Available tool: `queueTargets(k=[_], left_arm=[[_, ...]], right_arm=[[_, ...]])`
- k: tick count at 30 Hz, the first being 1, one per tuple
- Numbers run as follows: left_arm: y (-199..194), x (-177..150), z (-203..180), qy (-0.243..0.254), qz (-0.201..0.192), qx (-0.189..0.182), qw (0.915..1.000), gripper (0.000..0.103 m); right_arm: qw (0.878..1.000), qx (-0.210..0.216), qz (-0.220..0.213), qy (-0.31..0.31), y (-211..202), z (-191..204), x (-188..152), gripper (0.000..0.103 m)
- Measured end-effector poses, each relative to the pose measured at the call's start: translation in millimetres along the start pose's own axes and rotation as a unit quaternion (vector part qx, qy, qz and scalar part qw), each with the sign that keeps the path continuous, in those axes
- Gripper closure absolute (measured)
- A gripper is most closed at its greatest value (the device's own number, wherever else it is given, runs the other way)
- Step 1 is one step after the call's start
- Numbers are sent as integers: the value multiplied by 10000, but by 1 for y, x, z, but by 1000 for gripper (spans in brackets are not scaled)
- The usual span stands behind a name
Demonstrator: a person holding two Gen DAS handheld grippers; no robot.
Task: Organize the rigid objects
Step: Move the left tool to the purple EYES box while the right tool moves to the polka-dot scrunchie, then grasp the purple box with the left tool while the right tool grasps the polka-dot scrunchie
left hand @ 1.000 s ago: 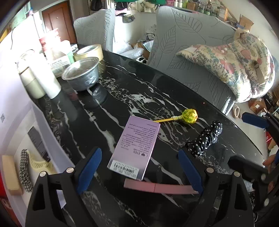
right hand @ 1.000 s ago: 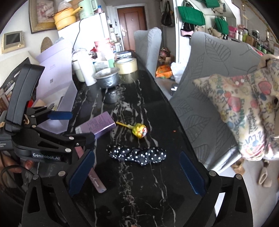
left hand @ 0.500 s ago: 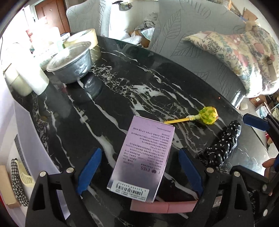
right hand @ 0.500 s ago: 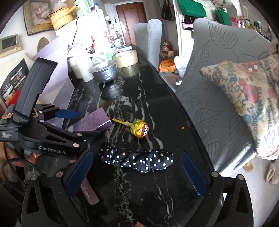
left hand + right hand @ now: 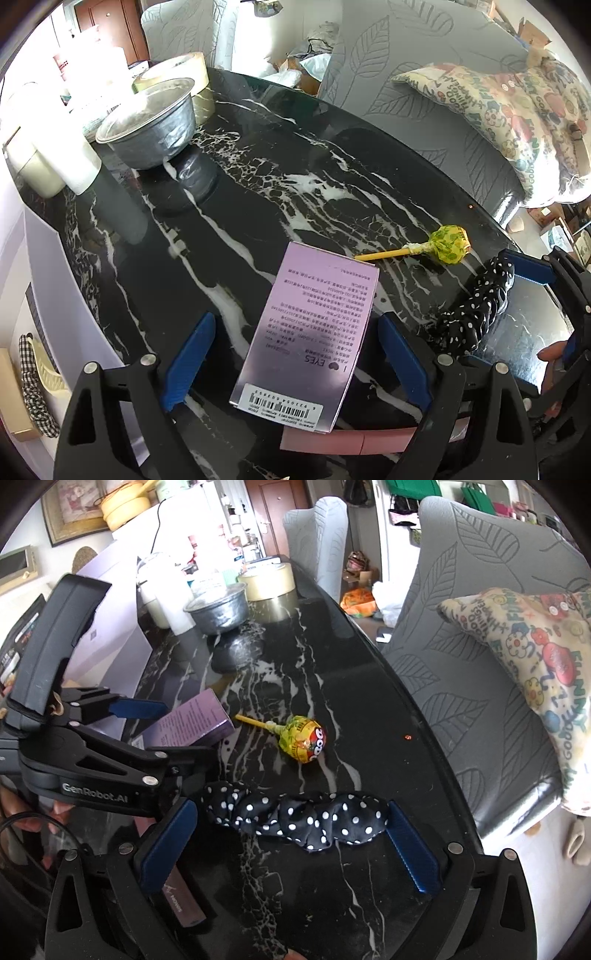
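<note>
A flat purple box (image 5: 310,332) lies on the black marble table (image 5: 258,192), its near end between the blue pads of my open left gripper (image 5: 295,362). It also shows in the right wrist view (image 5: 192,720). A pink bar (image 5: 347,441) lies under the box's near end. A yellow lollipop (image 5: 447,245) lies right of the box. A black polka-dot scrunchie (image 5: 299,818) lies between the pads of my open right gripper (image 5: 286,845), neither pad touching it. The left gripper's body (image 5: 92,768) is at the left of that view.
A foil bowl (image 5: 151,125) and a tape roll (image 5: 184,74) stand at the far left of the table, with white bottles (image 5: 55,147) beside them. A white box (image 5: 22,295) with a checked item lies at left. Grey chairs (image 5: 480,627) with a printed cushion stand at the right.
My left gripper has moved forward and down, so the purple box now lies between its pads. My right gripper has moved forward to straddle the scrunchie. Nothing has been gripped.
</note>
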State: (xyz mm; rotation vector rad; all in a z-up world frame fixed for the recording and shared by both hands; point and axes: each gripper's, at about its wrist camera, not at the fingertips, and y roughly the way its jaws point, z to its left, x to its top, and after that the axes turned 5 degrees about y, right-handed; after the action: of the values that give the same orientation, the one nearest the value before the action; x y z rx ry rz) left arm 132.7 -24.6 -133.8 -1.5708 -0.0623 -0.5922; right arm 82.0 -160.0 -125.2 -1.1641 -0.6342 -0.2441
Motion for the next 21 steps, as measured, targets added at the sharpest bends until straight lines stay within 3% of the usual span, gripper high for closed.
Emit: queueTargets(k=[8, 15, 21], left_arm=[[-5, -7, 5, -8, -90, 12, 10000, 13], [-15, -11, 4, -70, -280, 45, 9996, 48], [-19, -13, 6, -180, -313, 36, 9993, 51]], right_arm=[[9998, -188, 38, -17, 6, 4, 6, 0], [9995, -311, 12, 49, 9, 7, 4, 3], [9986, -492, -75, -157, 8, 12, -1, 17]])
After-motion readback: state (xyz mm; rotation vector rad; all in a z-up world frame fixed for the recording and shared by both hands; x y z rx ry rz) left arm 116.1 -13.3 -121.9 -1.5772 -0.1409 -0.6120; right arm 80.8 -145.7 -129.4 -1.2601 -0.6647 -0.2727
